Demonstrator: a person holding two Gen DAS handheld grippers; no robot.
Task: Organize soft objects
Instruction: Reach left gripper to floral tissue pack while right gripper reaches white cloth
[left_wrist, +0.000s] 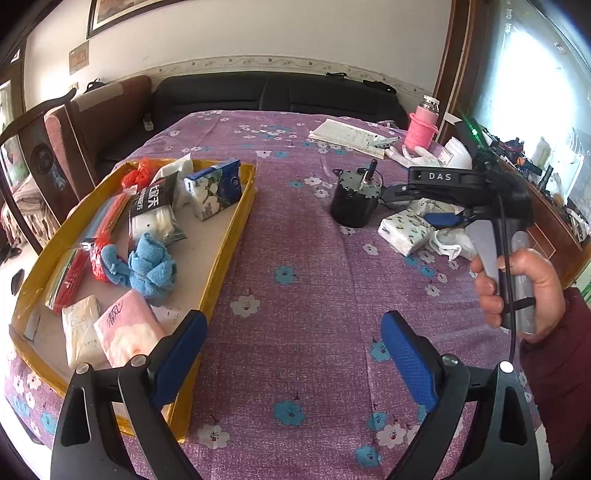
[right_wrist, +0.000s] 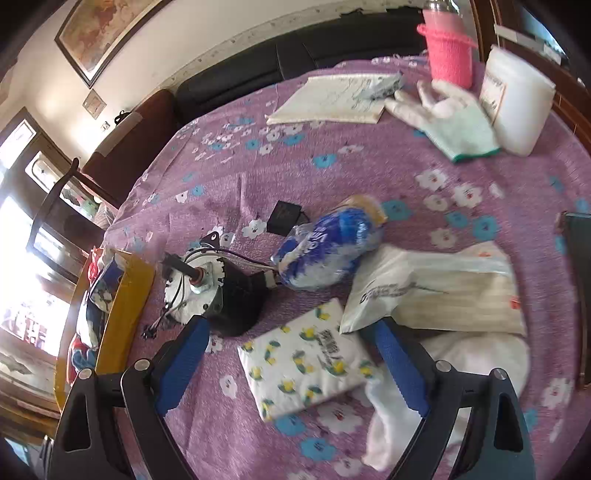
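Note:
A yellow tray (left_wrist: 229, 251) on the left holds a blue towel (left_wrist: 151, 266), a pink pack (left_wrist: 125, 332) and several tissue packs. My left gripper (left_wrist: 291, 328) hangs open over the purple cloth beside the tray, nothing between its fingers. My right gripper (right_wrist: 291, 332) is open just above a lemon-print tissue pack (right_wrist: 306, 365), without touching it. Around that pack lie a blue-and-white plastic bundle (right_wrist: 325, 251), a white pouch (right_wrist: 432, 288) and a white cloth (right_wrist: 469, 362). In the left wrist view a hand holds the right gripper (left_wrist: 421, 210) over the same tissue pack (left_wrist: 402, 232).
A black motor (right_wrist: 225, 295) with wires stands between the tray and the tissue pack. Farther back on the flowered tablecloth (left_wrist: 314, 295) lie a notebook (right_wrist: 332, 99), a white glove (right_wrist: 450, 122), a white jar (right_wrist: 517, 99) and a pink bottle (right_wrist: 448, 51). A dark sofa stands behind the table.

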